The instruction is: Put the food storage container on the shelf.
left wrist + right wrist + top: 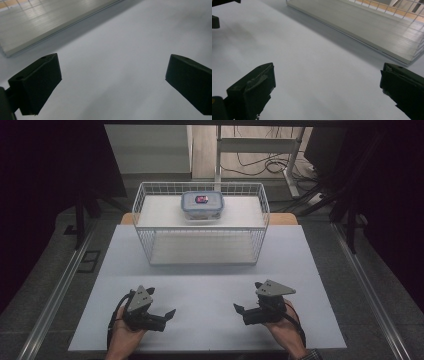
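Left side of the scene: dark grey floor [60,270] runs beside the table, with a pale metal rail [57,292] set into it along the table's left edge. A dark stand leg [80,217] rises from the floor farther back.

The table [210,265] has a plain, pale grey-white top, matte and unmarked. At its near left, the left gripper [167,316] rests low over the surface in the person's left hand [122,337], pointing inward toward the table's middle. Its jaws stand wide apart and hold nothing; the left gripper view shows bare tabletop [120,62] between them and the basket's base edge [50,27] at the upper left.

Centre, toward the far end: a white wire basket [150,202] sits on the table. Inside it, raised on a white shelf [155,212], stands a clear lidded food box [202,206] with a pink item visible through the lid. The box is well apart from both grippers.

Near right: the right gripper [240,312], held in the right hand [285,330], points inward toward the left gripper. Its jaws are likewise spread wide and empty; the right gripper view shows bare tabletop [312,65] between them and the basket's base [367,27] beyond.

Right side: a second rail [367,290] borders the table. Behind the table, cables [260,167] lie on the floor near a white desk frame [260,145]. The room's edges are dark.
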Demonstrator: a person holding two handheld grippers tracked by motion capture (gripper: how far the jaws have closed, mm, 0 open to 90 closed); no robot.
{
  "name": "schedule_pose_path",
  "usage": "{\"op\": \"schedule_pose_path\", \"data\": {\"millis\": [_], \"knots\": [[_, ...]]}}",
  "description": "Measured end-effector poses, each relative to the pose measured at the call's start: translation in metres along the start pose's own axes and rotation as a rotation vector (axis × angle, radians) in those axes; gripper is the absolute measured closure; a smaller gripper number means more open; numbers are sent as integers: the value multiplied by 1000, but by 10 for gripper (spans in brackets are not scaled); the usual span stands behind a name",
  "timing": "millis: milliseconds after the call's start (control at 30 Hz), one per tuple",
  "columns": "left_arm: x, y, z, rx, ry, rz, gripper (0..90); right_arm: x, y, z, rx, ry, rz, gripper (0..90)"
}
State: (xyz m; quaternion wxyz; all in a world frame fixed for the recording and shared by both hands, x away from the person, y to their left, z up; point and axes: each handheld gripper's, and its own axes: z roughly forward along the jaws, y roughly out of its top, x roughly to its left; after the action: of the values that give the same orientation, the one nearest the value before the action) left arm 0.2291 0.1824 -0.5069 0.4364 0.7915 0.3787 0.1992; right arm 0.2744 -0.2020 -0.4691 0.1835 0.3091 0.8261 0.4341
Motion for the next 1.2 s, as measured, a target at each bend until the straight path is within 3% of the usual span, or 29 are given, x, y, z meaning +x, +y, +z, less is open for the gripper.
{"op": "schedule_pose_path", "data": {"millis": [100,300,567,900,1200], "knots": [[2,-5,-6,12,20,8,0,-2,-4,-5,-6,-9,9,0],[11,-15,-19,23,62,-18,2,-8,-13,-14,-3,-38,28,0],[19,-26,-32,18,87,-45,3,-13,-23,-26,3,-73,35,0],[22,-38,-43,34,123,-41,4,-19,-38,-38,21,-118,55,0],[32,-55,-55,61,149,-89,0,-25,-59,-51,47,-163,88,0]]}}
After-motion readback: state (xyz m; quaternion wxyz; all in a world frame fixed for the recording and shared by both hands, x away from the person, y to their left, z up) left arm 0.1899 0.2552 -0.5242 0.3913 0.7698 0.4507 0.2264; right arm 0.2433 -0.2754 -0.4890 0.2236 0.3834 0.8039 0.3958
